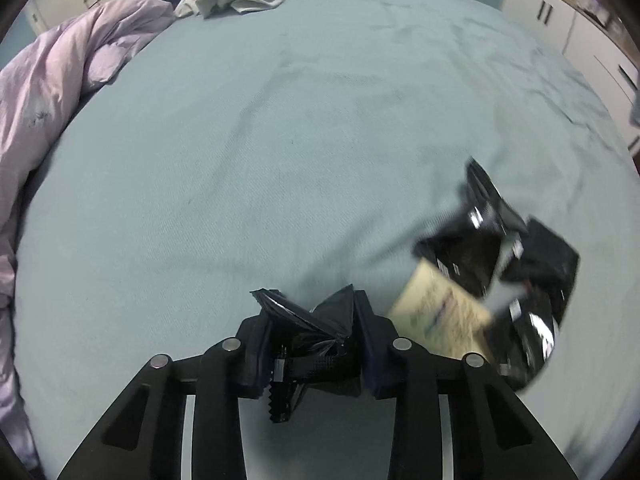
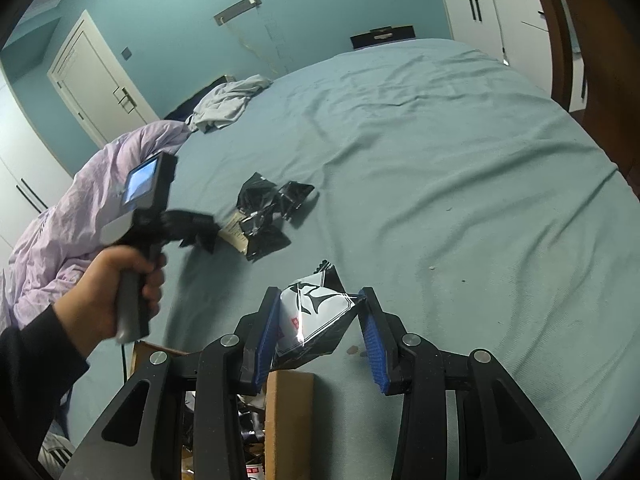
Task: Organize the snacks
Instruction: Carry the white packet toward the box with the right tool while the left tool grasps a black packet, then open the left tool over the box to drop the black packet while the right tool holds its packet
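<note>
At lower centre of the left wrist view, the left hand-held gripper (image 1: pixel 310 322) is pinched on a crumpled black snack packet (image 1: pixel 316 320) over the bed (image 1: pixel 280 120). Right of it lies a blurred pile of black packets (image 1: pixel 500 248). Low in the right wrist view, the right hand-held gripper (image 2: pixel 320 316) clamps a black-and-white snack bag (image 2: pixel 316 320) (above a cardboard box (image 2: pixel 290 420)).

left black two-finger gripper (image 1: pixel 312 320) – pinching a crumpled black packet, pointing steeply down | right black blue-padded gripper (image 2: pixel 320 320) – clamping a packet
</note>
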